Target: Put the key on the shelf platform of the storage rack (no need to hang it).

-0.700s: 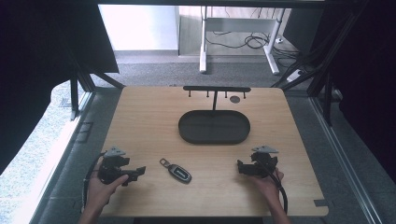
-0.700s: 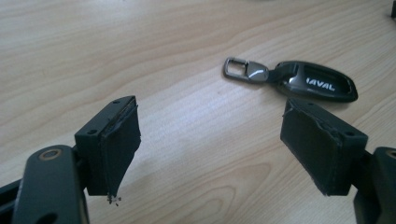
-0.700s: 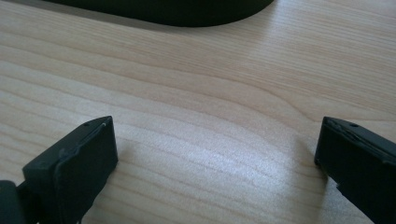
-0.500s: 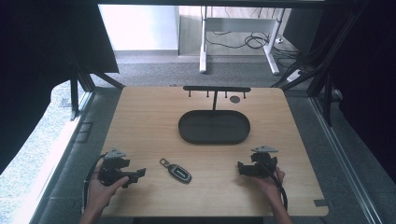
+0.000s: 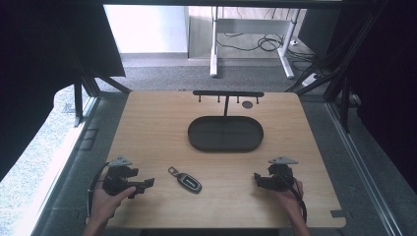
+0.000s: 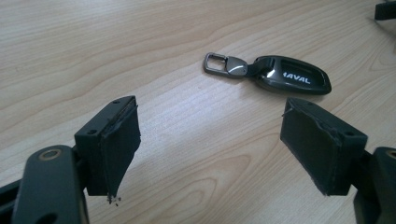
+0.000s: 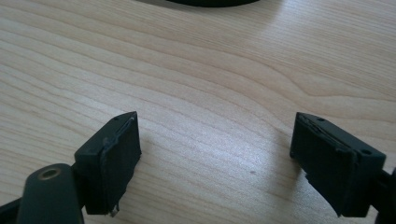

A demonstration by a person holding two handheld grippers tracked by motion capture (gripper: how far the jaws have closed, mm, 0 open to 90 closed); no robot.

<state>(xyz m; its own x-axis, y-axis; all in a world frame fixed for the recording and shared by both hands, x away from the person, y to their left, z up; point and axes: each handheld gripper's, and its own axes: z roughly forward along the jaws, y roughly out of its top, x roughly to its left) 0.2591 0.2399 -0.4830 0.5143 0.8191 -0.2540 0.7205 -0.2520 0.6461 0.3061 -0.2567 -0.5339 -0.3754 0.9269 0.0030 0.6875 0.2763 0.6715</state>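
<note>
**Table layout**

Near the front edge of the table [image 5: 147, 123]: key fob [image 5: 185, 180], between left gripper [image 5: 146, 183] and right gripper [image 5: 256, 179], nearer the left. Behind it, mid-table: tray [image 5: 225, 133]. Behind that, at the far edge: hook rack [image 5: 227, 94].

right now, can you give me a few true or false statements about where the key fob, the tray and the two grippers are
1. The key fob lies on the table between the two grippers. True.
2. The left gripper is shut on the key fob. False: its jaws stand open and the fob lies ahead of them, untouched.
3. The oval tray holds the key fob. False: the fob lies on bare wood, nearer the person than the tray.
4. The right gripper is open over bare wood. True.
5. A rack with pegs stands behind the tray. True.
</note>
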